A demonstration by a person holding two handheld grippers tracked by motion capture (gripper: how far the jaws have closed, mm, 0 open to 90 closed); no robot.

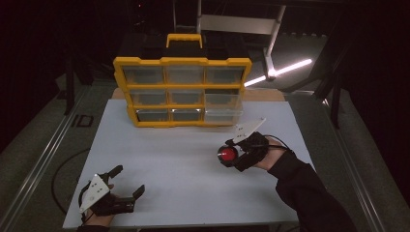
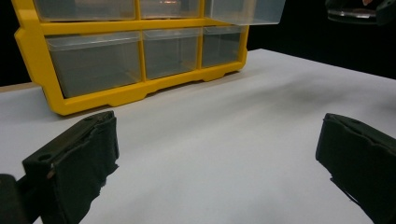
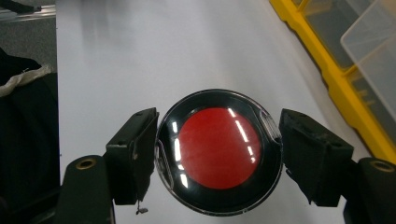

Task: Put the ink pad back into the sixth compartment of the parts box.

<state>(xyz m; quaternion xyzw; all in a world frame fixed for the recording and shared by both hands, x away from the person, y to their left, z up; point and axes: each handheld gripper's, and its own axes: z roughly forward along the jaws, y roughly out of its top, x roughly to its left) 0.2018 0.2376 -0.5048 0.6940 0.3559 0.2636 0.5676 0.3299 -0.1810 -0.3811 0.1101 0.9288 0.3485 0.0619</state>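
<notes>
My right gripper (image 1: 231, 157) is shut on a round black case with a red centre and a clear lid (image 1: 227, 154), held above the white tabletop (image 1: 183, 150) right of the middle. In the right gripper view both black pads press on the sides of the round case (image 3: 219, 151), which faces the camera. My left gripper (image 1: 129, 180) rests near the table's front left corner, jaws wide open with nothing between them. The left gripper view looks between those open jaws (image 2: 219, 154) toward the yellow organiser (image 2: 140, 91).
A yellow drawer organiser (image 1: 183, 61) with several clear drawers stands at the back of the table. Its two right-hand lower drawers (image 1: 222, 108) are pulled out toward me. A black case with a yellow handle (image 1: 183, 41) sits behind it. Dark floor surrounds the table.
</notes>
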